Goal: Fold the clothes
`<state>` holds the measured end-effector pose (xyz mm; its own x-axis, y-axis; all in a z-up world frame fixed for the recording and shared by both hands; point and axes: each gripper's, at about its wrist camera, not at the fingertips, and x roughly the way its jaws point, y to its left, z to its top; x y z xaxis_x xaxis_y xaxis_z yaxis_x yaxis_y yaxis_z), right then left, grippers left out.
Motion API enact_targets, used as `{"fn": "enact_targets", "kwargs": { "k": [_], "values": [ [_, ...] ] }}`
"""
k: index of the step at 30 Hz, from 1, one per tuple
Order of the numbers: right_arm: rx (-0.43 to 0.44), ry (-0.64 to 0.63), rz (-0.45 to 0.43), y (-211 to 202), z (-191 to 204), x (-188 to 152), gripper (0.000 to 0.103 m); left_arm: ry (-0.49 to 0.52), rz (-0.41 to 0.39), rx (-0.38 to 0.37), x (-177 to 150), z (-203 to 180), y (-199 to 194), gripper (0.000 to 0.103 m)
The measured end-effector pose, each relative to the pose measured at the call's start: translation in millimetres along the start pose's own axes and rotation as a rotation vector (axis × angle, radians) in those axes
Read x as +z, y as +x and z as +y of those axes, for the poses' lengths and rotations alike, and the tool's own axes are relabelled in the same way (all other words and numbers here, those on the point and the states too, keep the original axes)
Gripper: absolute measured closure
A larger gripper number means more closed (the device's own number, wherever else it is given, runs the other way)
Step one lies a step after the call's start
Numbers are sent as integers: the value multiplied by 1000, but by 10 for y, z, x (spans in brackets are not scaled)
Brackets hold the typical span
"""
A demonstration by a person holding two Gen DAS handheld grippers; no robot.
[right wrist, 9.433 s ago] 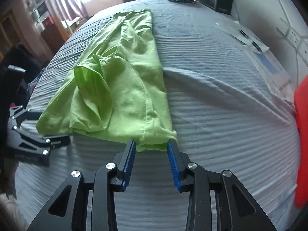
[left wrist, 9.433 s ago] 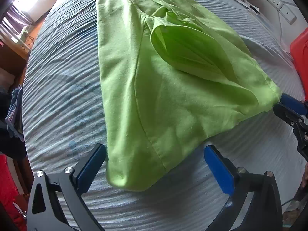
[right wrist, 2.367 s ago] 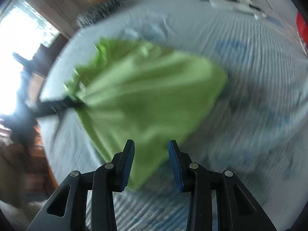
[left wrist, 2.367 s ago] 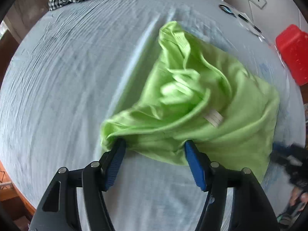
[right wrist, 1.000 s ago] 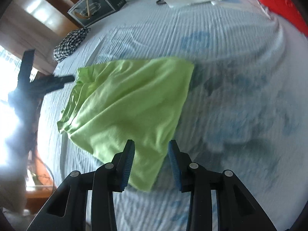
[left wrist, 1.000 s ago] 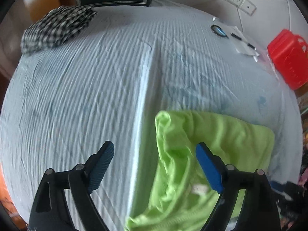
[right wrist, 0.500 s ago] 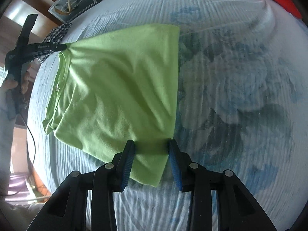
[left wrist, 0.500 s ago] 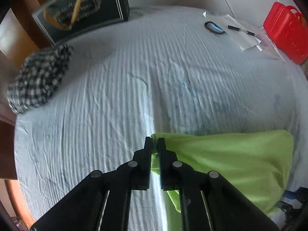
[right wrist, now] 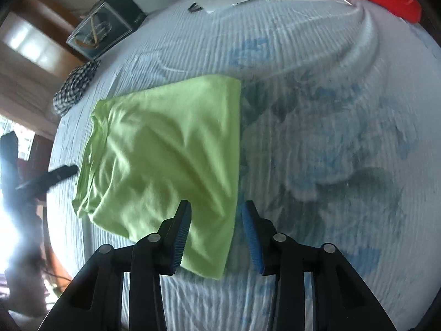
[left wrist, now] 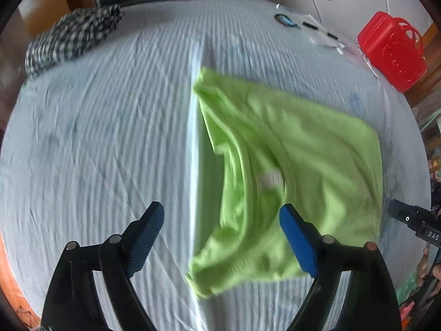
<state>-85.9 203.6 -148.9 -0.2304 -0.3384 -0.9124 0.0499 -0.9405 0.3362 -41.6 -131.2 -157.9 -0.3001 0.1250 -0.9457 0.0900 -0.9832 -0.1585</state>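
Half a second ago the left claw (left wrist: 220, 237) was pinched on the shirt's (left wrist: 297, 160) far corner; now its jaws are opening wide, the pads clear of the cloth, and the shirt has dropped onto the bed (left wrist: 110, 138) as a folded, rumpled square with the collar label showing. The right claw (right wrist: 216, 230) hangs over the near corner with its jaws partly apart, cloth below the gap but not visibly pressed, so I judge it holds nothing. This fold looks laid; the loose left edge probably needs smoothing next.
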Motion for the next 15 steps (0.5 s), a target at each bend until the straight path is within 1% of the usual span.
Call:
{"fn": "enact_targets", "kwargs": {
  "k": [1, 2, 3, 4, 5, 7, 8, 9, 10, 11, 13, 15],
  "values": [
    [1, -10, 9, -3, 8, -31, 64, -6, 7, 4, -40, 2, 28, 17],
    [3, -17, 19, -1, 12, -86, 61, -13, 14, 7, -80, 4, 55, 17],
    [4, -23, 29, 9, 17, -141, 56, -19, 21, 11, -121, 6, 83, 19],
    [2, -28, 37, 35, 25, -195, 48, -26, 29, 14, -160, 8, 113, 24],
    [0, -34, 46, 62, 33, -248, 44, -32, 48, 8, -186, 12, 177, 25],
    [-8, -45, 60, 120, 56, -342, 44, -13, 59, 20, -212, -36, 221, 29],
    [-22, -55, 57, 143, 85, -356, 49, -4, 65, 25, -224, -61, 242, 44],
    [-39, -68, 49, 130, 116, -360, 54, 0, 72, 7, -225, -93, 233, 54],
    [-56, -81, 41, 117, 146, -364, 88, -6, 75, 3, -227, -108, 213, 70],
    [-72, -93, 33, 104, 177, -368, 98, -12, 78, 0, -229, -124, 178, 82],
    [-99, -115, 20, 72, 225, -379, 98, -18, 68, 34, -255, -108, 99, 87],
    [-102, -118, 40, 48, 189, -417, 98, -46, 82, 65, -335, 9, 98, 87]
  ]
}}
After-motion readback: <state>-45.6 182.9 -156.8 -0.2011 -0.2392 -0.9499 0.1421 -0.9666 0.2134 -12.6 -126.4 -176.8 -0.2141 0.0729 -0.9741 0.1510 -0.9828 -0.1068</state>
